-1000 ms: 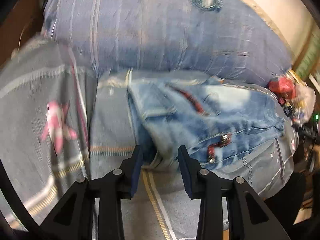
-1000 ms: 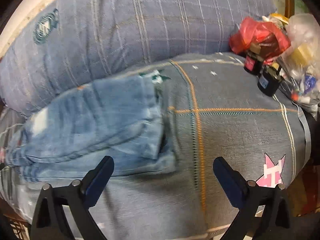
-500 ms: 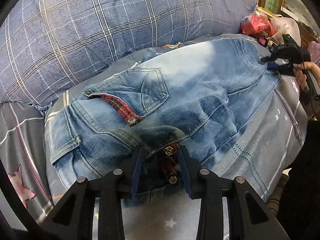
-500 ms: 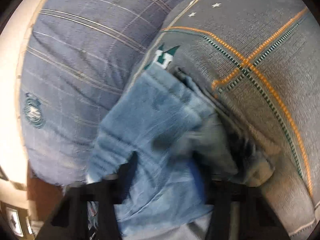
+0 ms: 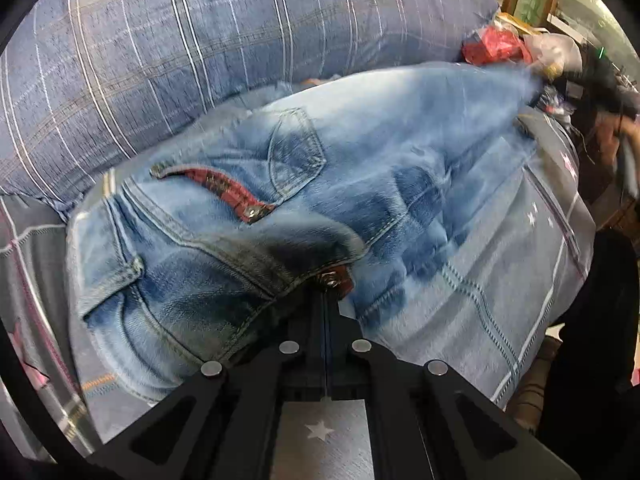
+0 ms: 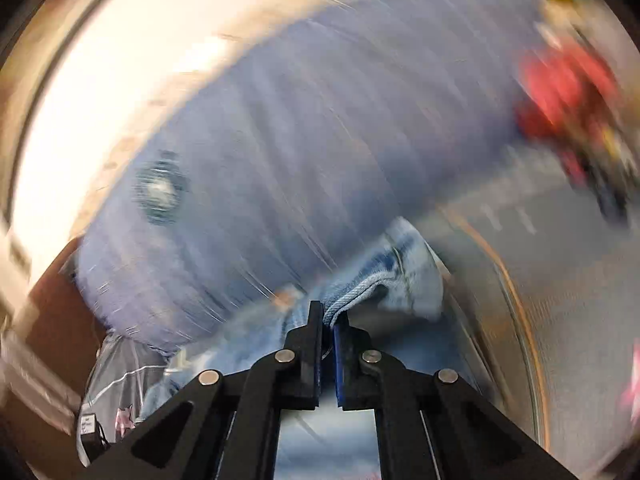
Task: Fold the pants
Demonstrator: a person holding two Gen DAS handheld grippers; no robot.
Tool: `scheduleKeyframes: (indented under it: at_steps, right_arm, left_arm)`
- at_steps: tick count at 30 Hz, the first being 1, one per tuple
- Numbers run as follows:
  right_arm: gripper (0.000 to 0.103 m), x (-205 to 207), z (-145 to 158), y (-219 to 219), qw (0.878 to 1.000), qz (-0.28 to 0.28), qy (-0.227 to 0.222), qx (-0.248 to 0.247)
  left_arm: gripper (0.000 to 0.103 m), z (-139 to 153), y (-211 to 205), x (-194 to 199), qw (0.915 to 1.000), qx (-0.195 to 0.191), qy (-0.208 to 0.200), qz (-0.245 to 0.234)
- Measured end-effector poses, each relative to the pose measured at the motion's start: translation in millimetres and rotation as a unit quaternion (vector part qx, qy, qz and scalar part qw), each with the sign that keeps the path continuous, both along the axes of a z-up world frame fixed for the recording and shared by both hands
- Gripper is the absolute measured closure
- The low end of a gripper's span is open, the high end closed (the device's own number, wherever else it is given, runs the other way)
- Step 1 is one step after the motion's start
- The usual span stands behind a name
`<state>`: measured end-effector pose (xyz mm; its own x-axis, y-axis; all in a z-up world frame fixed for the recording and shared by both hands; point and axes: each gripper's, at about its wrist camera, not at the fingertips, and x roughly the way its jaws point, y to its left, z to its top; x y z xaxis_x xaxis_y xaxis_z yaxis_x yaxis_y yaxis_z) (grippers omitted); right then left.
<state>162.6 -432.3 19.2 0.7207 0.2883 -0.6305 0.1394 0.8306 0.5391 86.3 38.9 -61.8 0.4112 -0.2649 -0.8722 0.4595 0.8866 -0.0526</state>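
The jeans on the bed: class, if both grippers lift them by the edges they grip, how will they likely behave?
The jeans will probably sag between the left gripper and right gripper, since the denim already creases softly. Thick seams and rivets suggest some weight. The clamped hem should hold rather than slip.

Big blue checked cushion (image 5: 240,40) fills the view ahead of the gripper, grey star-print bedspread (image 5: 500,280) underneath, cream wall (image 6: 100,100) beyond.

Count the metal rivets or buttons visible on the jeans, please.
2. One rivet sits at the end of the red pocket trim on the jeans; one button sits at the waistband, just above the left tongs. Folds may hide others.
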Motion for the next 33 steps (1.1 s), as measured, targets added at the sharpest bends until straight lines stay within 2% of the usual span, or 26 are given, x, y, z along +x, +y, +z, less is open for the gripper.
scheduleKeyframes:
  at_steps: [2, 4, 5, 6, 7, 8, 9, 10, 11, 12, 14, 15, 17, 20, 22, 24, 26, 28, 31, 33]
  right_arm:
    - [0.098, -14.6, -58.9, -18.1, 0.996, -0.033, 0.083, 0.019]
    - [0.097, -22.5, -107.3, -25.5, 0.988, -0.036, 0.150, 0.029]
    - [0.097, -29.9, -119.9, -29.9, 0.988, -0.040, 0.143, 0.049]
    - [0.092, -35.6, -118.7, -33.0, 0.989, -0.049, 0.125, 0.064]
    - [0.085, -37.1, -116.2, -33.7, 0.988, -0.057, 0.129, 0.062]
    - [0.080, -37.9, -109.2, -31.5, 0.987, -0.068, 0.133, 0.051]
    - [0.071, -38.3, -99.9, -28.8, 0.988, -0.072, 0.133, 0.036]
    - [0.047, -39.5, -90.7, -26.0, 0.989, -0.074, 0.129, 0.016]
    - [0.031, -41.5, -78.7, -17.0, 0.989, -0.080, 0.125, -0.019]
    - [0.020, -44.4, -67.0, -6.1, 0.989, -0.085, 0.114, -0.045]
    - [0.020, -49.9, -51.2, 4.7, 0.991, -0.067, 0.094, -0.062]
    - [0.020, -50.6, -45.7, 15.3, 0.993, -0.055, 0.086, -0.064]
    - [0.020, -50.9, -37.6, 45.7, 0.996, -0.014, 0.067, -0.060]
    - [0.020, -43.8, -38.9, 104.2, 0.992, 0.100, 0.051, -0.064]
    - [0.020, -38.8, -46.5, 154.4, 0.977, 0.193, 0.051, -0.070]
    - [0.020, -38.2, -52.3, 189.8, 0.964, 0.251, 0.053, -0.065]
    - [0.020, -37.5, -53.9, 229.9, 0.946, 0.313, 0.044, -0.076]
    - [0.020, -41.0, -53.2, 261.2, 0.928, 0.355, 0.032, -0.110]
    - [0.020, -44.2, -51.5, 297.7, 0.896, 0.413, 0.012, -0.161]
    - [0.020, -45.6, -53.7, 312.2, 0.881, 0.435, 0.004, -0.186]
  left_arm:
    - [0.103, -5.8, -0.6, -1.1, 1.0000, 0.000, 0.008, -0.003]
    - [0.103, -8.3, 0.5, -3.2, 0.9999, 0.003, 0.011, -0.007]
    - [0.103, -5.8, 3.2, -4.6, 0.9999, 0.001, 0.008, -0.006]
    - [0.103, -2.4, 5.9, -6.1, 1.0000, -0.006, 0.006, -0.004]
    - [0.103, 3.3, 10.8, -8.8, 0.9998, -0.019, 0.002, 0.000]
    - [0.103, 7.3, 15.1, -11.4, 0.9996, -0.029, -0.003, 0.005]
    - [0.103, 14.7, 19.8, -13.8, 0.9990, -0.041, -0.010, 0.011]
    - [0.101, 21.6, 25.1, -16.5, 0.9983, -0.054, -0.016, 0.018]
    - [0.095, 27.1, 29.5, -18.9, 0.9975, -0.064, -0.020, 0.023]
    - [0.089, 31.8, 31.5, -16.8, 0.9970, -0.069, -0.021, 0.027]
    - [0.042, 36.4, 35.4, -16.4, 0.9966, -0.068, -0.027, 0.039]
    - [0.035, 37.6, 37.8, -16.9, 0.9961, -0.065, -0.033, 0.049]
    - [0.034, 39.7, 45.4, -14.2, 0.9940, -0.075, -0.033, 0.073]
    - [0.034, 35.9, 70.7, -7.0, 0.9818, -0.140, 0.002, 0.128]
    - [0.034, 29.9, 91.0, -2.8, 0.9664, -0.184, 0.025, 0.177]
    - [0.034, 20.9, 107.1, 0.4, 0.9487, -0.219, 0.050, 0.222]
    - [0.034, 16.1, 116.8, 1.1, 0.9413, -0.203, 0.062, 0.262]
    - [0.034, 17.4, 124.1, -2.5, 0.9368, -0.199, 0.064, 0.281]
    - [0.034, 19.2, 131.4, -9.8, 0.9291, -0.225, 0.067, 0.286]
    - [0.034, 12.3, 130.3, -9.6, 0.9255, -0.230, 0.080, 0.290]
